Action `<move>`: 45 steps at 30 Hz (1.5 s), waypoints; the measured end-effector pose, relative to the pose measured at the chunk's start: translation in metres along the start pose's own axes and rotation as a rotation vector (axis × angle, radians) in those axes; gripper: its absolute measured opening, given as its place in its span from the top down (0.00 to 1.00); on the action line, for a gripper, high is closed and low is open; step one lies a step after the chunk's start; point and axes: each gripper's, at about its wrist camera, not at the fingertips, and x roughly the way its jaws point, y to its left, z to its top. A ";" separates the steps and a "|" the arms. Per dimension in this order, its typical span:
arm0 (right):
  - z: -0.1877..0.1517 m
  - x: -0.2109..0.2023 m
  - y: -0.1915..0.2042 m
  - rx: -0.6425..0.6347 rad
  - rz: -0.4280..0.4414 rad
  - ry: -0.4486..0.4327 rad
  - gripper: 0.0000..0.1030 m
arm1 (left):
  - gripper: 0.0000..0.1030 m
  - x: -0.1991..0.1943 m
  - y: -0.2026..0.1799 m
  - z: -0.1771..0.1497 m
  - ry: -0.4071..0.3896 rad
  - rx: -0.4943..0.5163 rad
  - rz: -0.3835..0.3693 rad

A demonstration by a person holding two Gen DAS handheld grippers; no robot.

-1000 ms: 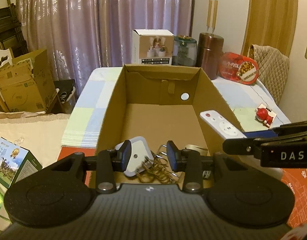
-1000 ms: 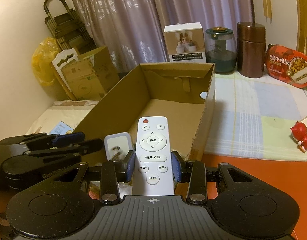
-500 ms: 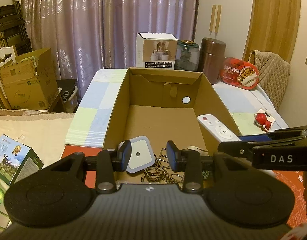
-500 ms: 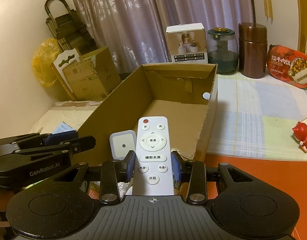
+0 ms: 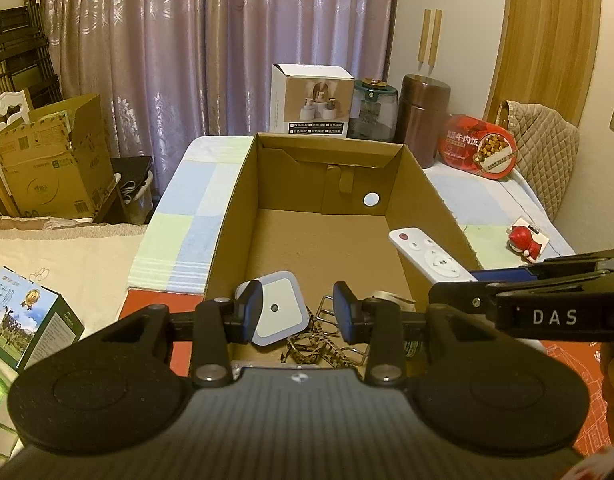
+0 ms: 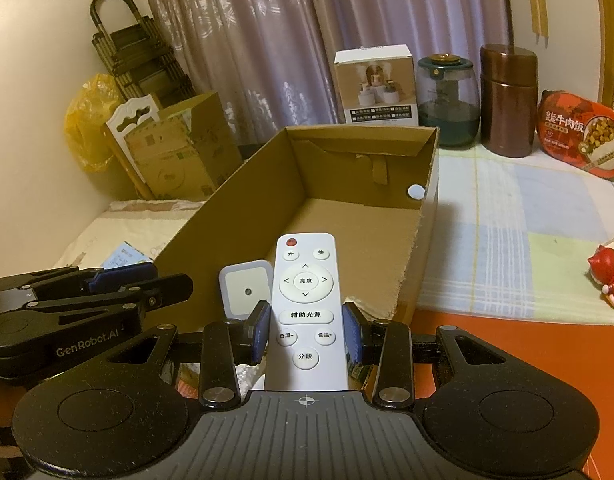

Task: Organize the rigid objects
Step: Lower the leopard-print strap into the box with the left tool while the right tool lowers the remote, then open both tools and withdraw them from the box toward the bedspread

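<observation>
An open cardboard box (image 5: 319,240) is seen on the bench (image 6: 507,232), which is covered by a pastel checked cloth with an orange-red mat at its near edge. Behind the box a white product carton (image 5: 311,100), a dark green glass jar (image 5: 373,109), a brown canister (image 5: 423,114) and a red food tin (image 5: 478,147) are lined up before the curtain. A small red figurine (image 5: 527,240) is set on the cloth to the right of the box, well apart from it.

The left hand-held gripper (image 5: 298,312) is held over the near end of the box with its jaws apart and nothing gripped between them. Below it, on the box floor, a white square night light (image 5: 279,309) is lying beside a tangle of brown chain and wire (image 5: 323,340); whether the two touch cannot be told.

The right hand-held gripper (image 6: 306,334) is closed on a white remote control (image 6: 306,304), both blue pads being pressed against its sides at the lower buttons. The remote is held lengthwise with its red button pointing away, above the near right part of the box, just inside the right wall in the left wrist view.
</observation>
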 end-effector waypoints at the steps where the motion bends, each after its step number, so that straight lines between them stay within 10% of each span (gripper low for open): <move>1: 0.000 0.000 0.000 0.000 -0.001 0.000 0.66 | 0.68 0.000 0.000 0.000 0.000 0.002 0.001; 13: 0.000 0.002 -0.010 0.064 0.015 -0.033 0.66 | 0.68 0.001 0.000 0.001 -0.003 0.000 0.002; 18: 0.002 -0.010 -0.017 0.108 0.019 -0.071 0.46 | 0.68 -0.003 0.001 0.002 -0.010 -0.005 -0.001; 45: -0.031 -0.152 -0.048 0.202 -0.098 -0.173 0.40 | 0.66 -0.092 -0.080 -0.004 -0.051 -0.011 -0.114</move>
